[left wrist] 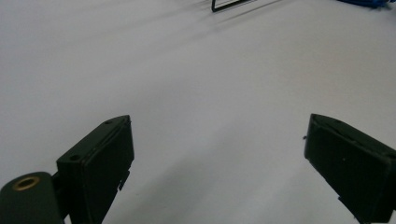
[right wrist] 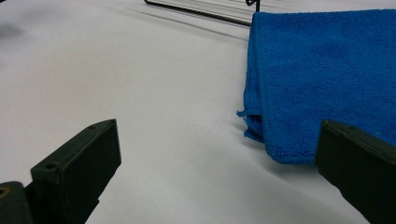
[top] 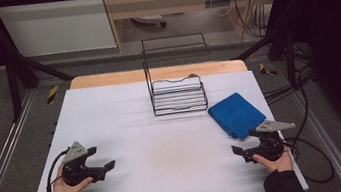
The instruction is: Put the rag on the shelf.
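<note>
Grippers sat low at the near edge of the table, both with jaws spread apart and nothing between them. The right gripper (top: 245, 152) hovered just short of the folded blue microfibre cloth (top: 236, 114); in the right gripper view the cloth's (right wrist: 322, 79) near corner lay just ahead of the right-hand jaw, untouched. The left gripper (top: 101, 160) was held over bare surface, well apart from everything.

By my judgement the work had barely begun: the cloth lay flat and folded on the white table (top: 165, 142), at its right side, nothing lifted or gripped. The black wire rack (top: 177, 95) stood empty toward the far middle, just beside the cloth's far corner, so it seemed the likely destination, though that is a guess. Grasping, carrying and placing all seemed left to do.

Room for moving was generous. The broad middle of the table was open between the two hands, and the left side carried nothing. The cloth's right corner came close to the table's right edge, so a grip from the inner side looked safer. The rack's tall back frame rose at the far side, a thing to clear when approaching from above.
</note>
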A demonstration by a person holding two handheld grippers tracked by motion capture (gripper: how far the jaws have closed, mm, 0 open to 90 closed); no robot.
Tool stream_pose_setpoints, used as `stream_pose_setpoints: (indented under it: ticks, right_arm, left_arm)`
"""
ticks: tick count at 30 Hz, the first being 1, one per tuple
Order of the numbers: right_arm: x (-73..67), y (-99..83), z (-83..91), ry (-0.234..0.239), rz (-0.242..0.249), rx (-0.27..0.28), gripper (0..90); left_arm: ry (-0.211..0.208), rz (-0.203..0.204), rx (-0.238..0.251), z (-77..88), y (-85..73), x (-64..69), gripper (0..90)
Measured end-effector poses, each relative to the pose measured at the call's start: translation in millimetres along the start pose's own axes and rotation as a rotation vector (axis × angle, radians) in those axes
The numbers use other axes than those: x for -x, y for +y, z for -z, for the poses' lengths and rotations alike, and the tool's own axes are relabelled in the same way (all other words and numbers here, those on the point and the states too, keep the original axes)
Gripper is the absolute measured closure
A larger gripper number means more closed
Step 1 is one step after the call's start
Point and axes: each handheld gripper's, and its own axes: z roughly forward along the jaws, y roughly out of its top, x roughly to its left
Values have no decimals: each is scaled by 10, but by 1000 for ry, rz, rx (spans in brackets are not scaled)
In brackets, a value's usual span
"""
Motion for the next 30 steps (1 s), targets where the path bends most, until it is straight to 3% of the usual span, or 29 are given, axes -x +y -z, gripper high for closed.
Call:
stream_pose_setpoints:
  ticks: [16,20,30]
  right_arm:
    - [-10,32,-39,-23,6,-21,26]
    - [-46,83,-111,-45,40,-38,39]
    - [-11,267,-251,-99,53,-70,93]
  left_arm:
    - [2,3,-10,-14,-27,1,88]
    - [8,6,-12,-9,-34,-3,89]
    - [9,7,-23,-42,-41,4,90]
